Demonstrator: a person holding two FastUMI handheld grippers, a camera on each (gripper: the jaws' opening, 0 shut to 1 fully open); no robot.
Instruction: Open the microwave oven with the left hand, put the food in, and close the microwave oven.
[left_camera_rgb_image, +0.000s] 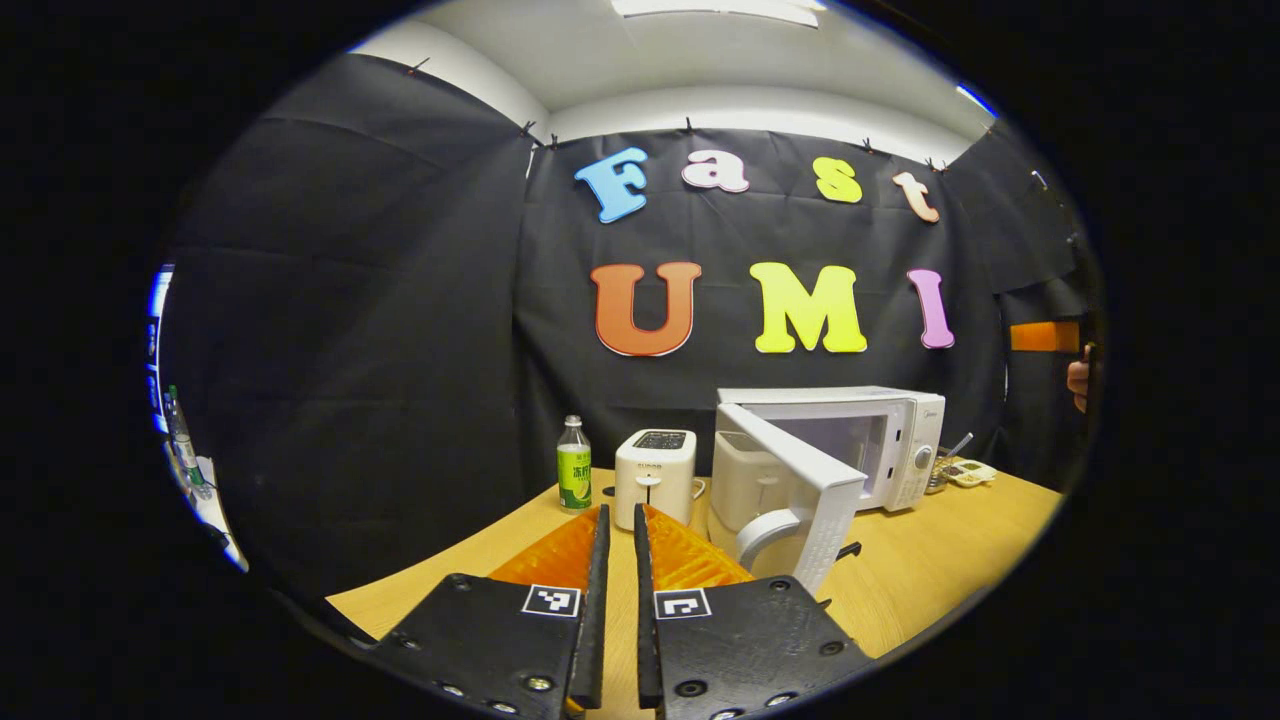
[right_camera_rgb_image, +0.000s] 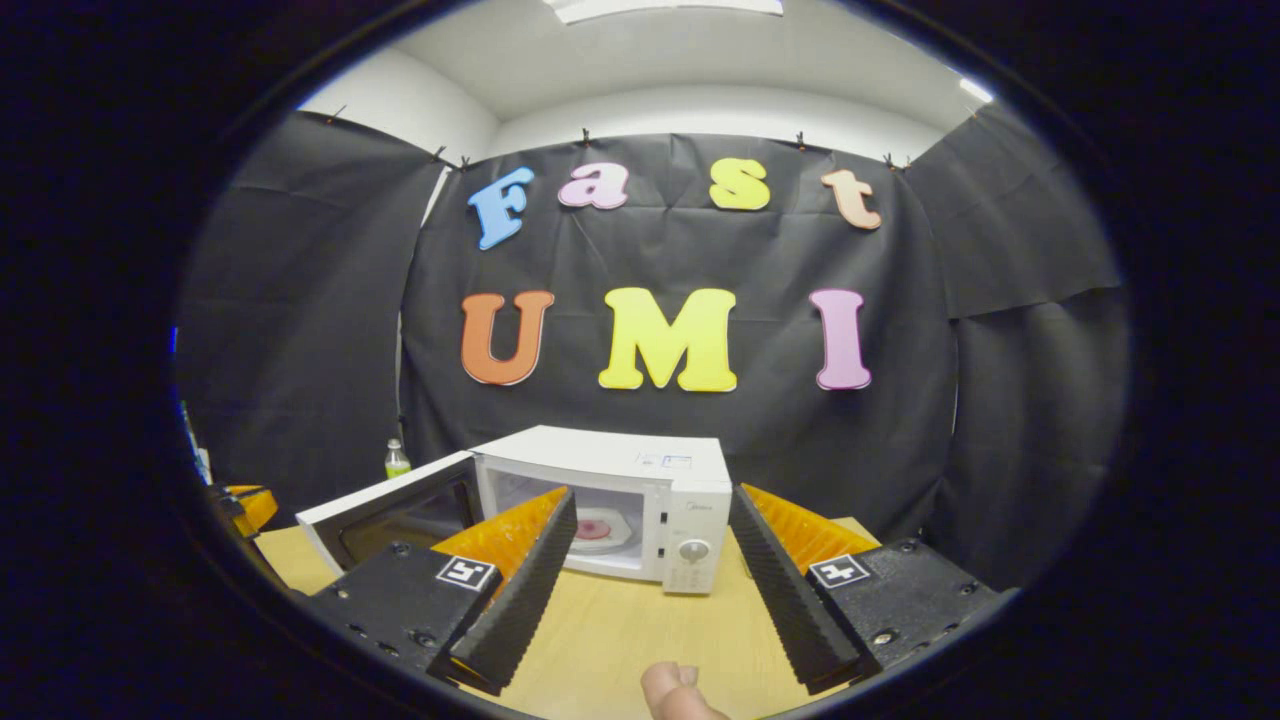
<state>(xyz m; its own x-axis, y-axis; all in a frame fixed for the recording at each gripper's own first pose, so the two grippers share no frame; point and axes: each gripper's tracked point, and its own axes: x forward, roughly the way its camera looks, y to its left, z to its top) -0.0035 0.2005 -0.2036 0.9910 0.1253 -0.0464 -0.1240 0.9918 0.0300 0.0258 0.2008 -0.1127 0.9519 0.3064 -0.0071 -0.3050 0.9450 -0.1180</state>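
The white microwave (left_camera_rgb_image: 880, 440) stands at the back of the wooden table with its door (left_camera_rgb_image: 800, 490) swung wide to the left. In the right gripper view the microwave (right_camera_rgb_image: 690, 520) faces me, its door (right_camera_rgb_image: 390, 510) hangs open, and a plate with pink food (right_camera_rgb_image: 592, 530) rests inside the cavity. My right gripper (right_camera_rgb_image: 652, 497) is open, a short way in front of the oven, with nothing between its fingers. My left gripper (left_camera_rgb_image: 620, 520) is held low over the table, left of the door, its fingers almost together and holding nothing.
A white toaster (left_camera_rgb_image: 655, 470) and a green-labelled bottle (left_camera_rgb_image: 573, 465) stand left of the microwave. A small tray of items (left_camera_rgb_image: 965, 472) lies to its right. A hand (left_camera_rgb_image: 1078, 385) shows at the far right edge, and a fingertip (right_camera_rgb_image: 680, 692) at the bottom.
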